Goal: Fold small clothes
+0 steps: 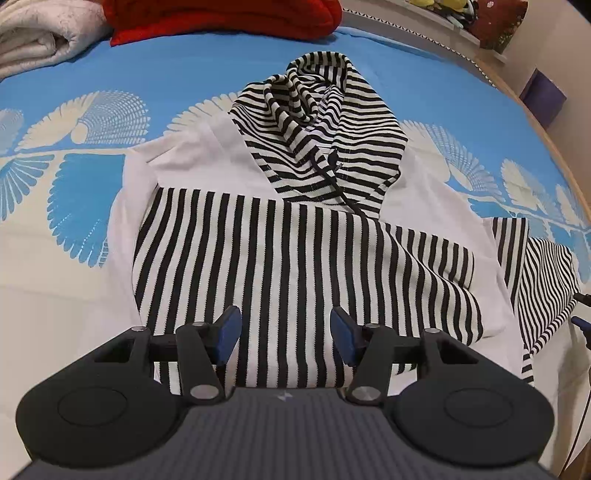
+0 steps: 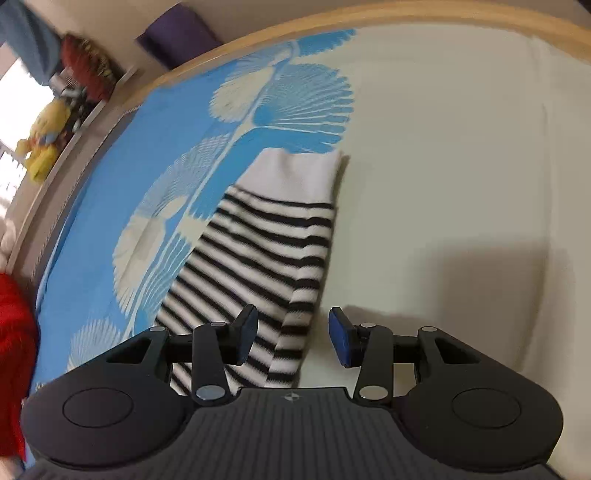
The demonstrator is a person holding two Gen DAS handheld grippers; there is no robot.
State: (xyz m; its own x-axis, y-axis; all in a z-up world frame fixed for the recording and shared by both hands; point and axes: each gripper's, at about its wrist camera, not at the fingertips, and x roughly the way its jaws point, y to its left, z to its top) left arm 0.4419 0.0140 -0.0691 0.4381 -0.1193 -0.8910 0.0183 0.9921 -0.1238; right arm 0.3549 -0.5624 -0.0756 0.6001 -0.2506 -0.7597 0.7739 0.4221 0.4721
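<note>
- Your blue-and-cream patterned bedspread (image 1: 184, 74) carried a soft black-and-white striped knit hoodie (image 1: 280, 258).
- Your left gripper (image 1: 285, 338) and right gripper (image 2: 293, 338) gaped wide, empty.

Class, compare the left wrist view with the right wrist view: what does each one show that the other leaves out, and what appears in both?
Only the left wrist view shows the hoodie's striped hood, one sleeve folded across its body, and a folded white blanket. Only the right wrist view shows a yellow plush toy and the other striped sleeve close up, lying flat. Both show open, empty tongs, left and right, the blue patterned bedcover and a red fabric item.
</note>
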